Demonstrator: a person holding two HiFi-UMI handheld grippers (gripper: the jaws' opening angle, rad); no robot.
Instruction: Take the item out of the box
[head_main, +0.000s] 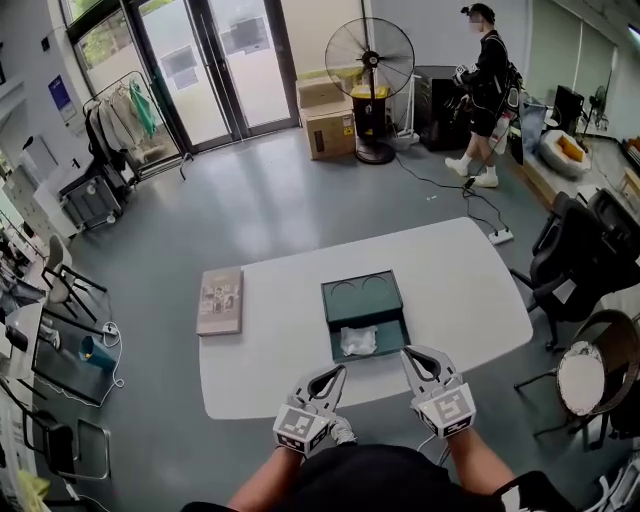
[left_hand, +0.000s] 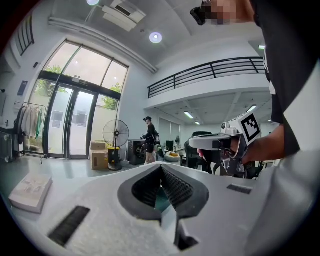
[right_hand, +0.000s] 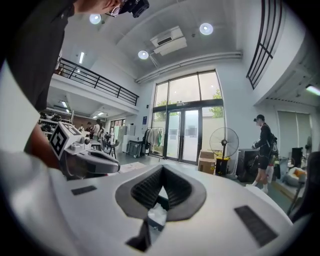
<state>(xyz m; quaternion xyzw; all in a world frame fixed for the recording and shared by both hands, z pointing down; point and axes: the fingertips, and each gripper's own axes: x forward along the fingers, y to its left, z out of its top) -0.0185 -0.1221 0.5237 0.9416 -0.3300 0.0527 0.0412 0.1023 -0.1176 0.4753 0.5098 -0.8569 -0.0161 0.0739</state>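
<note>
Lying in box (head_main: 333, 293), overhead: white item (head_main: 358, 341)

Head view: from high above, facing forward and steeply down; worktop (head_main: 280, 340) mid-frame, left tool (head_main: 340, 372) and right tool (head_main: 407, 352) near at the bottom edge, fan (head_main: 369, 58) and glass doors (head_main: 215, 60) far off at the top. Left gripper view: low, seemingly just over the worktop, about level along own jaws, toward the same fan (left_hand: 116, 134) and glass doors, right tool (left_hand: 194, 143) close at right. Right gripper view: likewise low and level, left tool (right_hand: 116, 167) close at left, same fan (right_hand: 224, 139) and glass doors ahead.
</note>
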